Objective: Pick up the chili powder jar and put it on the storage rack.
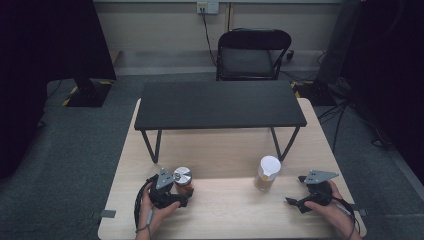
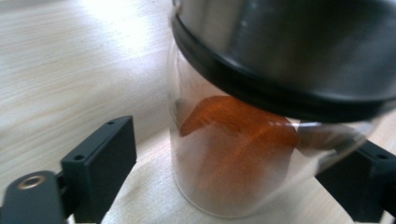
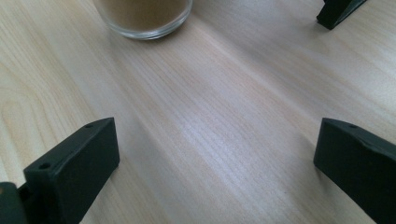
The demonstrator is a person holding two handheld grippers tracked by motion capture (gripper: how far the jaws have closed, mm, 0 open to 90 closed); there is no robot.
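The left gripper (image 1: 181,192) has a glass jar (image 2: 233,154) between its jaws. The jar holds orange-red powder, wears a shiny metal lid (image 1: 182,175) and stands upright on the wooden table (image 1: 220,210). In the left gripper view the right jaw sits at the glass while a small gap shows at the left jaw, so the jaws are half-wide around the jar; whether they press on it I cannot tell.

The right gripper (image 1: 295,202) rests low over the table, well apart from the left one, jaws spread wide with bare wood between them. Ahead of it and to its left stands a second jar (image 1: 267,174) with a white lid and brownish powder; its glass base shows at the top of the right gripper view (image 3: 142,16).

Beyond both grippers stands a low black bench (image 1: 220,105) on the table, and past that one black chair (image 1: 252,54) on the floor. Nothing blocks either gripper.

Count: two jars, two grippers, one bench, one chair.
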